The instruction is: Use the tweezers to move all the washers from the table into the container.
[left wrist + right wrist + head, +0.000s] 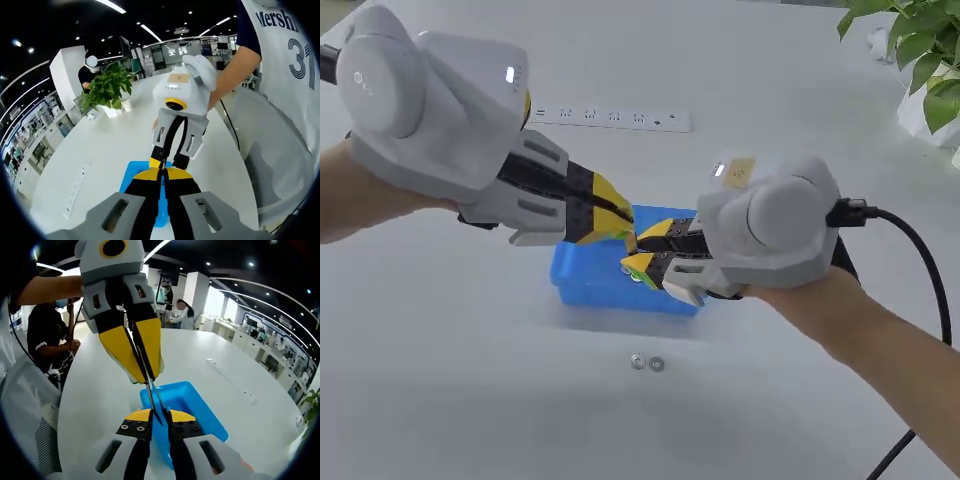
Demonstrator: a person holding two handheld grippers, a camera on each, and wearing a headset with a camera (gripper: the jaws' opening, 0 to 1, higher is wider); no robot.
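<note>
The left gripper [623, 225] clamps thin dark tweezers [144, 362] tight between its yellow jaws; their tips hang over the blue container [585, 280]; two small silver washers [637, 362] lie side by side on the white table [450, 390] just near of it, bare table all round them; the right gripper [642, 250], jaws narrow, pinches the tweezers' tips; a plant [920, 60] stands far right.

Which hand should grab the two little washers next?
Probably the left gripper: the tweezers sit clamped between its yellow jaws, tips pointing out. The right gripper only meets those tips. The washers lie on the table by the container.
</note>
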